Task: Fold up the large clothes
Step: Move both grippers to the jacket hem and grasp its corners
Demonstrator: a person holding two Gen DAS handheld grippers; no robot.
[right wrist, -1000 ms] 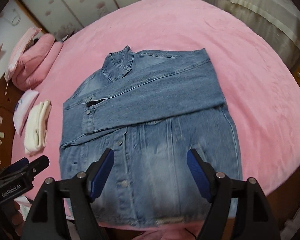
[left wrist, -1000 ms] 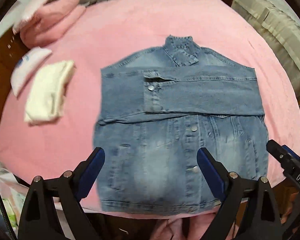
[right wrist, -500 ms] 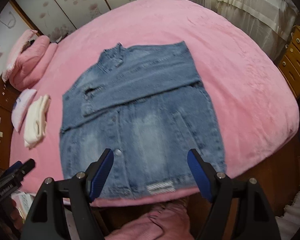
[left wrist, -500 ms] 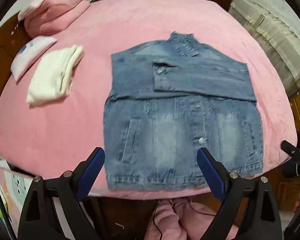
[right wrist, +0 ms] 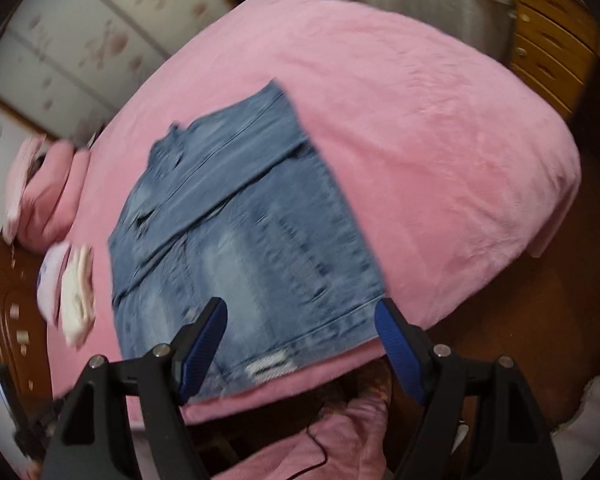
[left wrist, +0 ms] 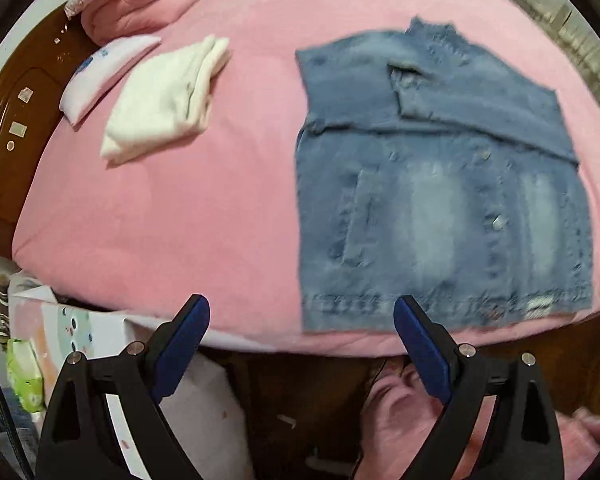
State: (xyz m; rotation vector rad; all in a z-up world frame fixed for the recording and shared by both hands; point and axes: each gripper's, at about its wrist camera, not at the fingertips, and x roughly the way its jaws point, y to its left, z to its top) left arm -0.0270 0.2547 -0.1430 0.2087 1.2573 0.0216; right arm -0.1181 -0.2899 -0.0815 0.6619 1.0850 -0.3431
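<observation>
Sleeves already crossed on denim jacket; both grippers wide, empty. Next likely: grasp hem, fold upward.

No text, label, brand or number can be read in either view. The white pack beside the folded white cloth carries a blue mark, too blurred to read. The pale patch on the jacket hem is likewise blurred. The stickers on the headboard show no characters.
</observation>
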